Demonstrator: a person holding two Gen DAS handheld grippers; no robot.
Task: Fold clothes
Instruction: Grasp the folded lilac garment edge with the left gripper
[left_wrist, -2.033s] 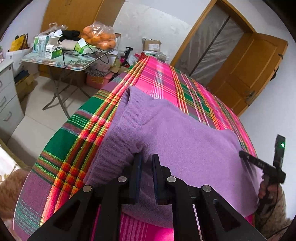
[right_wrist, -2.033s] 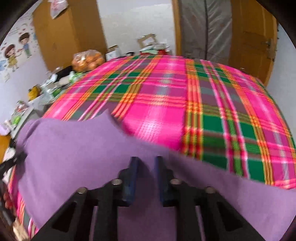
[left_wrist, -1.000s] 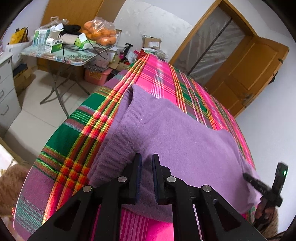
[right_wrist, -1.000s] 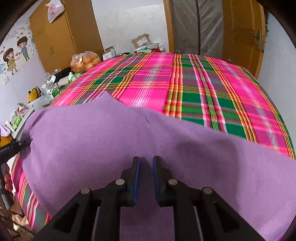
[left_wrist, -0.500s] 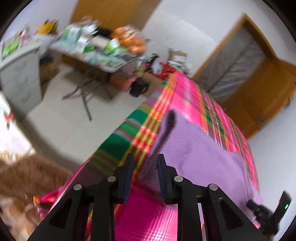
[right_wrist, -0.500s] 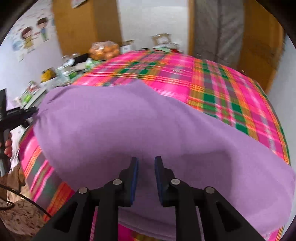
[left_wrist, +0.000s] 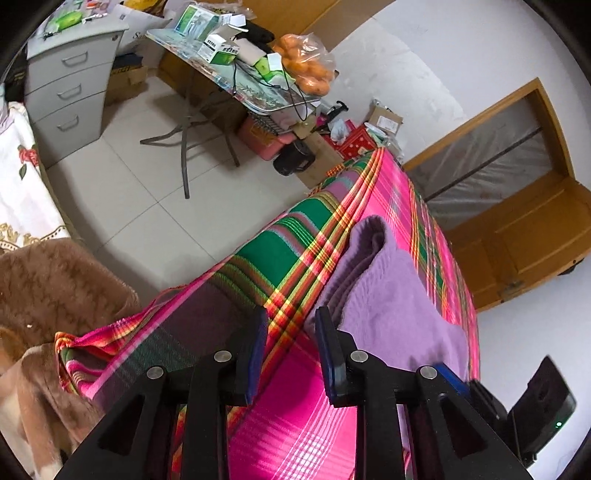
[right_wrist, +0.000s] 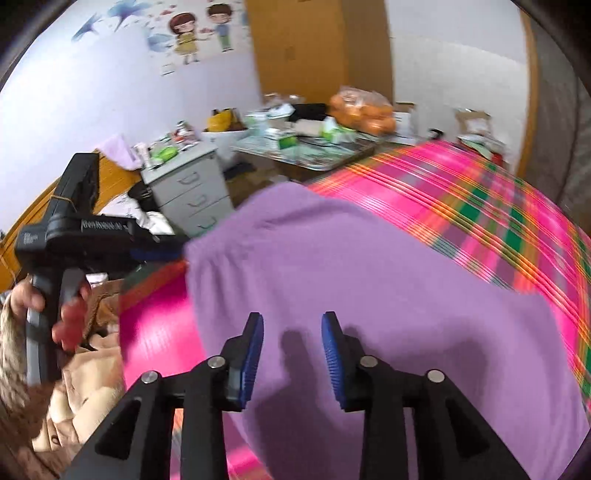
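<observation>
A purple knit sweater (left_wrist: 388, 295) lies folded on the pink and green plaid bedcover (left_wrist: 295, 251), near the bed's left edge. My left gripper (left_wrist: 291, 332) hovers over the plaid cover just left of the sweater's edge, jaws opening, nothing between the pads. My right gripper (right_wrist: 291, 332) hangs above the sweater (right_wrist: 351, 266), jaws opening, its pads clear of the cloth. In the right wrist view the left gripper (right_wrist: 159, 253) reaches in from the left, held by a hand (right_wrist: 33, 299). The right gripper's black housing (left_wrist: 539, 402) shows at the lower right of the left wrist view.
A folding table (left_wrist: 221, 85) with boxes and a bag of oranges (left_wrist: 306, 74) stands beyond the bed's left side, beside a grey drawer cabinet (left_wrist: 70, 85). Cartons crowd the far corner. A brown blanket (left_wrist: 55, 288) lies at the near left. A wooden door (left_wrist: 524, 236) is at right.
Both grippers were shut on the sweater and have let it go, jaws now parted. The left one swung left off the sweater's edge; the right one rolled and moved, now facing the left side.
</observation>
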